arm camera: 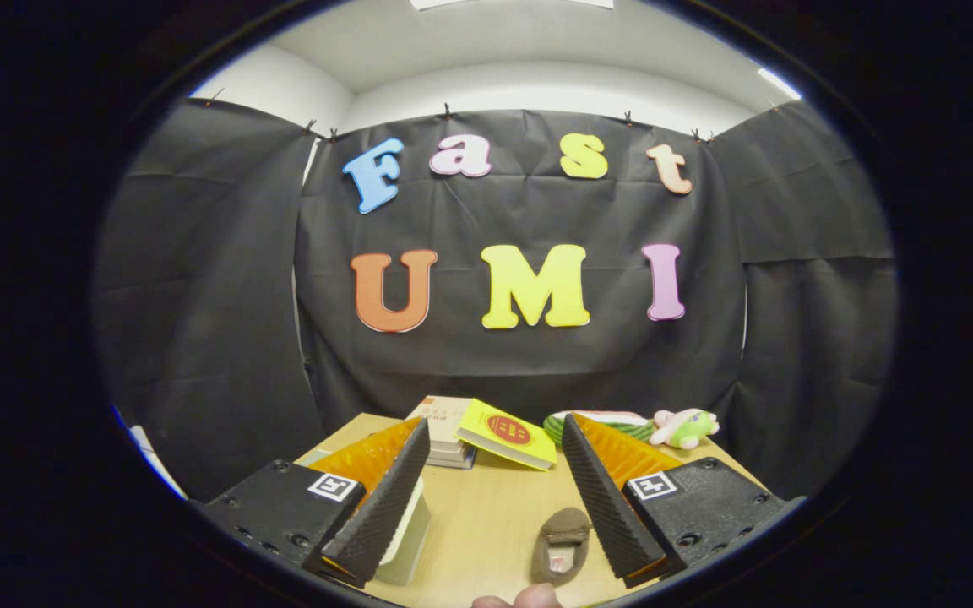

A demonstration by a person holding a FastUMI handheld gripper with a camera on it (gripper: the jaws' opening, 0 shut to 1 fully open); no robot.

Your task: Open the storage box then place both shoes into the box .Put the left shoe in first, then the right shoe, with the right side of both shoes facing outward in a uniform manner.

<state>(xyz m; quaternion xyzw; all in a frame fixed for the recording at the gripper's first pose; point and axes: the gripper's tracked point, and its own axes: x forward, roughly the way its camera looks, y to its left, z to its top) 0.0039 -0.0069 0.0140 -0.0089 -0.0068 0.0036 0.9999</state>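
- Two fingers of the gripper are standing wide apart, clamping on nothing, above a wooden table.
- A brown shoe is lying on the table between the fingers, close against the right finger's ribbed pad.
- A white box-like object is sitting just beside the left finger; whether it is the storage box, I cannot tell.
- Beyond the fingers, a yellow book is leaning on a stack of books.
- A plush toy is lying farther off to the right.
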